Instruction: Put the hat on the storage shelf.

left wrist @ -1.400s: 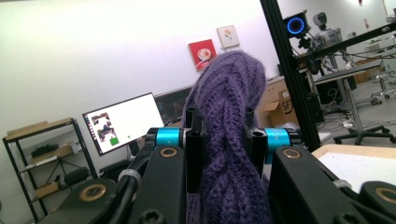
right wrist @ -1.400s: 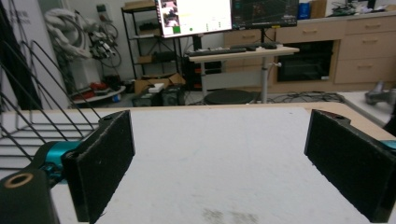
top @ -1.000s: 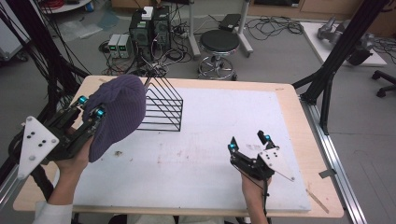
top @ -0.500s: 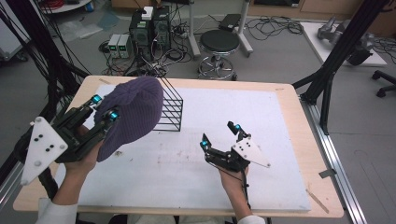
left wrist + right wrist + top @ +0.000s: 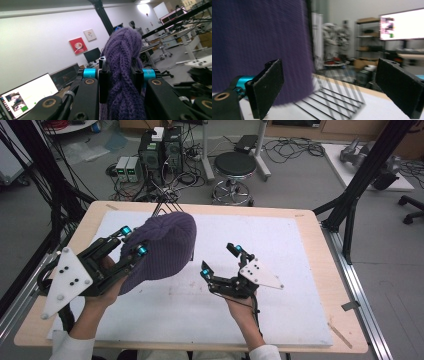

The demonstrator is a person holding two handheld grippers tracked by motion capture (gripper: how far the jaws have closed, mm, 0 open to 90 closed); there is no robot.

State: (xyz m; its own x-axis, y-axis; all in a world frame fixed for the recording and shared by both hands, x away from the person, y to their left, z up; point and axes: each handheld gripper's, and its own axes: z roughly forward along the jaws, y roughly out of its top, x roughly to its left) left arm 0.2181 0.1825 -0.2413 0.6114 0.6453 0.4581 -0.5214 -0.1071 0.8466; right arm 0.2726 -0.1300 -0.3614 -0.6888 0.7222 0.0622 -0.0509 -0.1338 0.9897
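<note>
A purple knitted hat [image 5: 162, 247] hangs above the left half of the table, with my left gripper [image 5: 133, 240] shut on its edge. In the left gripper view the knit [image 5: 122, 82] is pinched between the two pads of that gripper [image 5: 120, 68]. My right gripper [image 5: 220, 258] stands open just right of the hat, with nothing between its jaws. The right gripper view has the open gripper [image 5: 332, 87] facing the hat [image 5: 262, 37], which is close at the left. A black wire rack [image 5: 167, 208] stands behind the hat and is mostly hidden by it; its bars [image 5: 332, 100] lie low on the mat.
A white mat [image 5: 280, 270] covers the wooden table [image 5: 320, 245]. Black frame poles [image 5: 350, 210] rise at the table's right and left sides. On the floor beyond are a stool [image 5: 235, 170] and computer boxes [image 5: 160, 150].
My left gripper has carried the hat rightward, so it now covers most of the wire rack. My right gripper has moved left and up, closer to the hat.
</note>
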